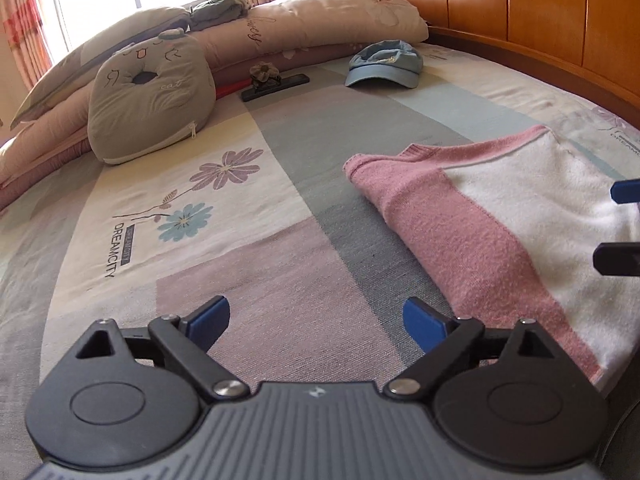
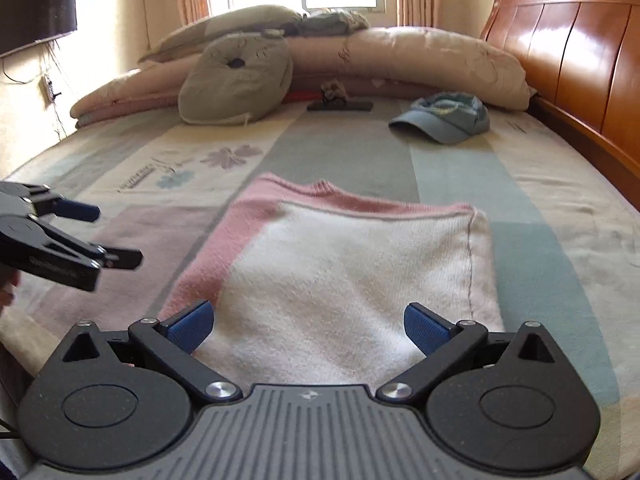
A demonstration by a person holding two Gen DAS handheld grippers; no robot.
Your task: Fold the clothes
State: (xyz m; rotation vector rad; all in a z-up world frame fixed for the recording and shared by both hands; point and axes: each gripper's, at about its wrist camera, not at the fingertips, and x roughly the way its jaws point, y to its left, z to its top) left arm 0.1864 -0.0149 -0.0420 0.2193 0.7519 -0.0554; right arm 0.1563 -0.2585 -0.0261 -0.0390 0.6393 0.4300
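Each handheld gripper has a grey, ribbed body with a small pale emblem at its front edge. The left gripper [image 1: 316,322] and the right gripper [image 2: 308,326] share one build: two black rounded housings with circular caps and triangular cut-outs, black link arms pinned by silver round-headed screws, and textured blue pads [image 2: 191,326] facing the fingers.

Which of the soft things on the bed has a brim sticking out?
The blue cap near the wooden headboard. The grey cat cushion and the folded pink and white sweater have no brim.
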